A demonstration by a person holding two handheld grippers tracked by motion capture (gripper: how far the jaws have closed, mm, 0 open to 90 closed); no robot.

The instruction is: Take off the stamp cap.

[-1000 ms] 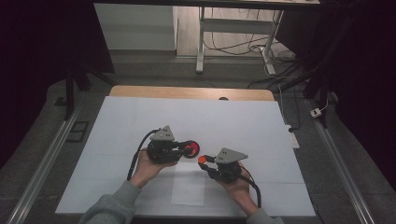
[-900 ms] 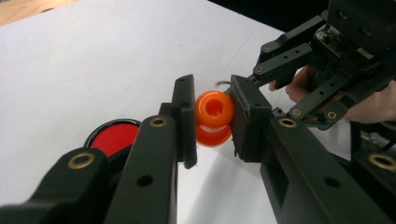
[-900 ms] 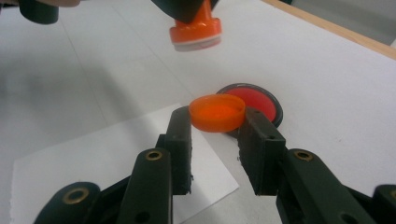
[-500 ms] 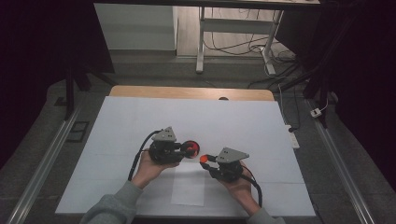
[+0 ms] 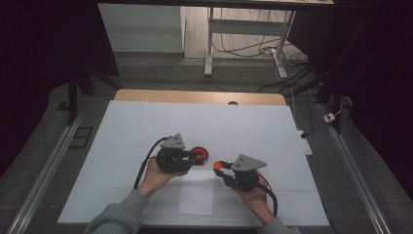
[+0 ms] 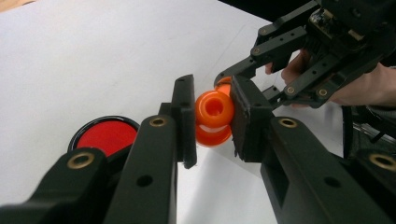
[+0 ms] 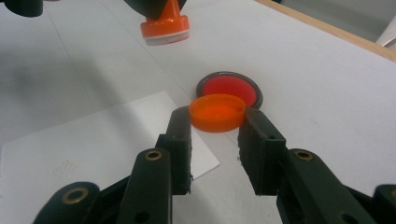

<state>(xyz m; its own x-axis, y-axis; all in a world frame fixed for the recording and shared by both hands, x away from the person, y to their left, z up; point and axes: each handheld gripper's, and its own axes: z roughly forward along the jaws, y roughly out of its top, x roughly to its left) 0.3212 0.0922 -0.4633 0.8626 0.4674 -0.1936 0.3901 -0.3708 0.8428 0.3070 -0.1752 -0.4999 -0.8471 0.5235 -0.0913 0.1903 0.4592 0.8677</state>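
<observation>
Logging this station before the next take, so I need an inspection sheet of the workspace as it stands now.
Surface: white board on a wooden table; a paper sheet lies near the front edge.
Job's things: orange stamp in the left gripper; orange cap in the right gripper; red ink pad open on the board.
Clutter: nothing seen on the board.
Grippers: left gripper shut on the stamp; right gripper shut on the cap, held above the pad's near edge.
Cables: one black cable trails from each gripper; more lie on the floor behind.
Surroundings: dark room, a white table frame behind, rails at both sides.
</observation>
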